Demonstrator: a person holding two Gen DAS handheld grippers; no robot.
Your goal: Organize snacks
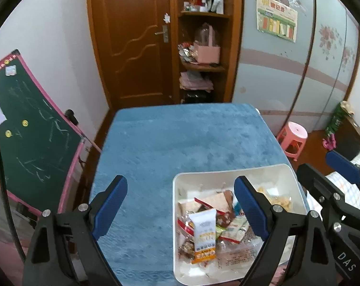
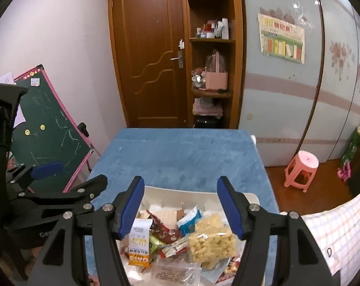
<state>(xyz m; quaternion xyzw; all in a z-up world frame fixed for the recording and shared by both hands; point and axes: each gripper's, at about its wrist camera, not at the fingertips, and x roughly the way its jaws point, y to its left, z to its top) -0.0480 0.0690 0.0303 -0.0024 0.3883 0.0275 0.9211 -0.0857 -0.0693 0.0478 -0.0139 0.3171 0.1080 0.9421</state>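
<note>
A white bin full of snack packets stands on the blue tablecloth near its front right. On top lie a white and orange packet and a clear bag of yellow puffs. My left gripper is open and empty, with its right finger over the bin's middle. My right gripper is open and empty, above the bin's far side. The right gripper also shows at the right edge of the left wrist view.
A green chalkboard easel leans left of the table. A pink stool stands at the right. A wooden door and corner shelves lie beyond. A checked bedcover lies at the right.
</note>
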